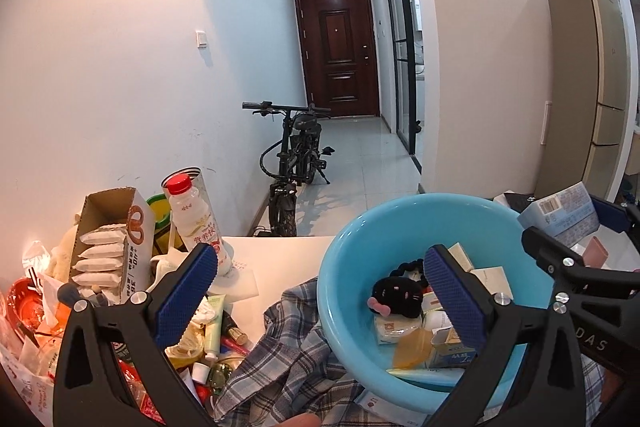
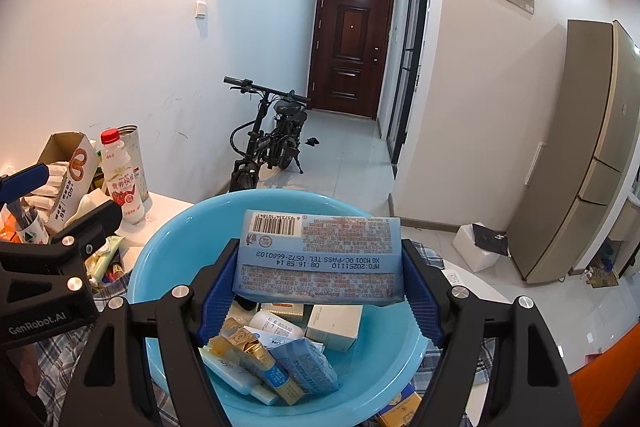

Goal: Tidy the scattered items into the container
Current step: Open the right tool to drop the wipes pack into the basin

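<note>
Left view: our left tool (image 1: 320, 291) gapes empty above the blue basin (image 1: 348, 247) on the tabletop (image 1: 280, 255). Right view: our right tool (image 2: 320, 291) clamps a wipes pack (image 2: 320, 255) over the basin (image 2: 180, 239); released askew, the pack could catch the rim and slide out.

Both wrist views close above blue basin (image 1: 344, 247), facing hallway door (image 2: 352, 51)

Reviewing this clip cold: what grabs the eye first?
The right gripper holds a pale blue wipes packet over the blue basin, which is already partly filled with boxes and tubes. The left gripper hangs open by the basin, with a red-capped milk bottle standing among clutter at left.
</note>
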